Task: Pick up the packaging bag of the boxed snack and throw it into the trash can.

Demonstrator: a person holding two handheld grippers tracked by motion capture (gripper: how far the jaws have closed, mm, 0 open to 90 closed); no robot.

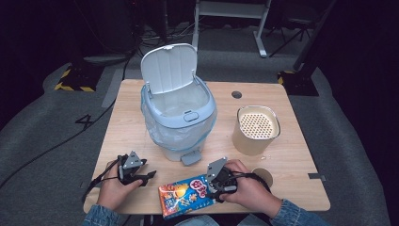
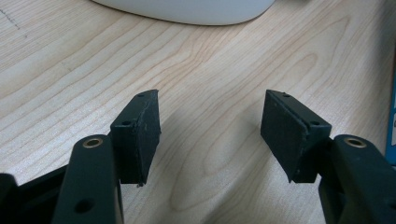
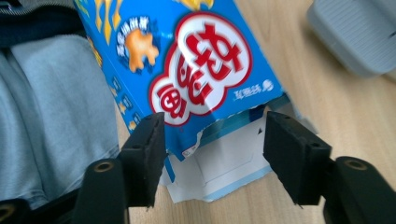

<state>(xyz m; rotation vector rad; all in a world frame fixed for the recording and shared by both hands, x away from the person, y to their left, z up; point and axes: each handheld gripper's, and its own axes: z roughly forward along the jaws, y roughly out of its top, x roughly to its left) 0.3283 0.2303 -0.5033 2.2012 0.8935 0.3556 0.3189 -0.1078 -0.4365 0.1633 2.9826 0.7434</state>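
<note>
One light wooden tabletop (image 1: 141, 125) with visible grain; on it one pale blue-grey plastic pedal bin (image 1: 179, 117), lid flipped up, clear liner bag inside, foot pedal facing the person; one tan cylindrical container (image 1: 255, 130) with a perforated top to the bin's right; one small brown round cup-like thing (image 1: 266, 175) just behind the right hand, too hidden to identify; one flat blue cardboard snack box (image 1: 184, 195) with red-and-white logo and orange graphics, lying at the near tabletop edge between the two hands, one corner hanging past the edge. Two grippers, one per hand. Left gripper (image 1: 149, 175): fingers (image 2: 137, 135) spread wide over bare wood, nothing between them, bin base ahead of it; box is just beside it to its right, not touching. Right gripper (image 1: 210, 192): fingers (image 3: 293, 154) spread, straddling the box's torn-open end, white inner flap showing between them; in the right gripper view a gap shows on the right side, left finger looks at or right beside the box edge, contact can't be confirmed. Finger pads are flat matte black rectangular blocks. Denim sleeves on both forearms.
</note>
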